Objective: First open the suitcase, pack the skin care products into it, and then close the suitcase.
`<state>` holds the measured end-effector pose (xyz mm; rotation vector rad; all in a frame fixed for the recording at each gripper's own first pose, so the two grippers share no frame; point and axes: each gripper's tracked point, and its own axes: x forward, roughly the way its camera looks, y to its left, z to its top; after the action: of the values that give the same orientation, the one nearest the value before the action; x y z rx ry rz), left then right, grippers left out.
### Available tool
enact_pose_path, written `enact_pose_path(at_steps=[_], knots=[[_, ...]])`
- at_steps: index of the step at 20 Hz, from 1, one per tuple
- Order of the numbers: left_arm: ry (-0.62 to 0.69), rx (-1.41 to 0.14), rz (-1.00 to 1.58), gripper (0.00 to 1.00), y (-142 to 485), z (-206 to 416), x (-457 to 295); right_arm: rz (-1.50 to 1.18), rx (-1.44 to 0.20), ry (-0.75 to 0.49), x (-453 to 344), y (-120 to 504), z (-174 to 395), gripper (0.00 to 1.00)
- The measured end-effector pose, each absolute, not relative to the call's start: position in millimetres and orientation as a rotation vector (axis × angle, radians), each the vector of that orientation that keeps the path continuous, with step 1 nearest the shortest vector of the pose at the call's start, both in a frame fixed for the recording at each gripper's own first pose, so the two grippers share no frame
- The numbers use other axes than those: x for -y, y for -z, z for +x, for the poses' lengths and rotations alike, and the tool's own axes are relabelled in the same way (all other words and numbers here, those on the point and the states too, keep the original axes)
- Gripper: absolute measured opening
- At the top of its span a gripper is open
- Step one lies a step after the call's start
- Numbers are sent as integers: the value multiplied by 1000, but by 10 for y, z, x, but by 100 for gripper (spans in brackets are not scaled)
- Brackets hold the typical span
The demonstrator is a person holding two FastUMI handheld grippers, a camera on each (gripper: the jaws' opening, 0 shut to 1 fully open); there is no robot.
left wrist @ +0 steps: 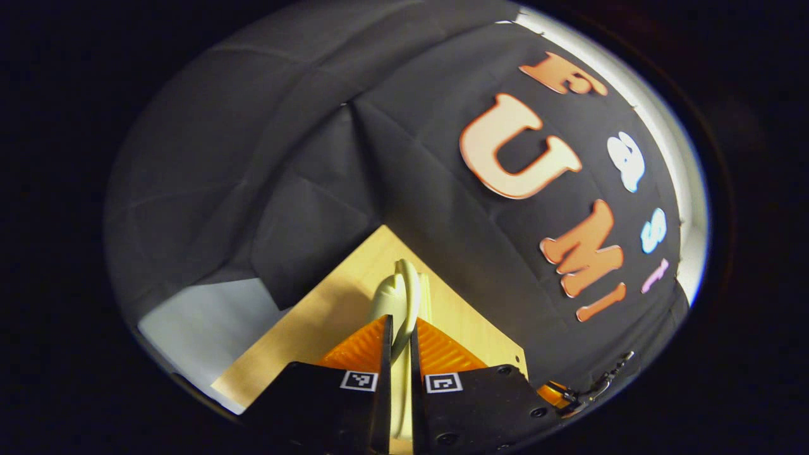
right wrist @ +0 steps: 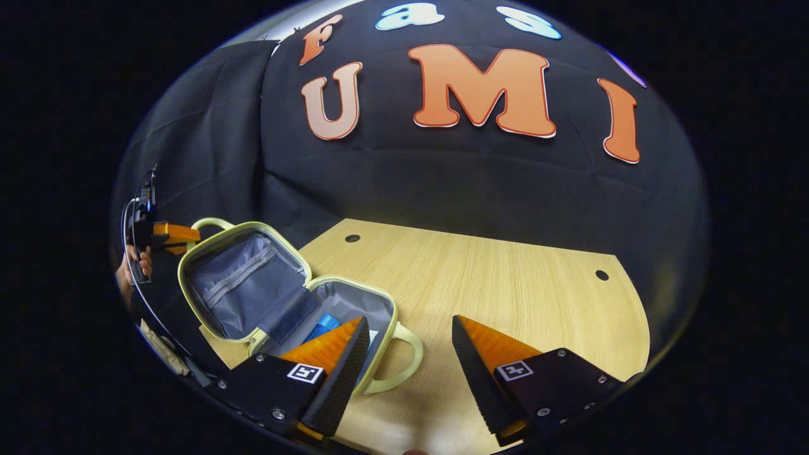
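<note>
The suitcase is seen open near the left edge of the wooden counter, with its lid raised and a blue skin care product lying inside the lower half. The pale handle on the lid is pinched between the two fingers of the left hand-held gripper. The right hand-held gripper is held spread apart and empty, just above the counter, beside the suitcase's front handle.

Right tongs gape above the counter. Left of them the suitcase lies open, a blue tube inside; the far tongs grip its lid handle.
</note>
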<state>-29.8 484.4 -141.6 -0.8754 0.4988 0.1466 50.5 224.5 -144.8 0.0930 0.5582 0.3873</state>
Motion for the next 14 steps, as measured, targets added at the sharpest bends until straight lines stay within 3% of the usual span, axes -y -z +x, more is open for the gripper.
enact_pose_path(at_steps=[1, 6, 14], knots=[[-120, -498, -856, 13, 1317, -243, -4730, 98, -553, -387, -2202, 1425, 524, 84], [8, -452, -785, 14, 807, -67, -4150, 104, -529, -390, -1986, 1384, 593, 84], [192, -494, -641, 15, 534, 29, -3049, 120, -509, -384, -1714, 1410, 681, 84]])
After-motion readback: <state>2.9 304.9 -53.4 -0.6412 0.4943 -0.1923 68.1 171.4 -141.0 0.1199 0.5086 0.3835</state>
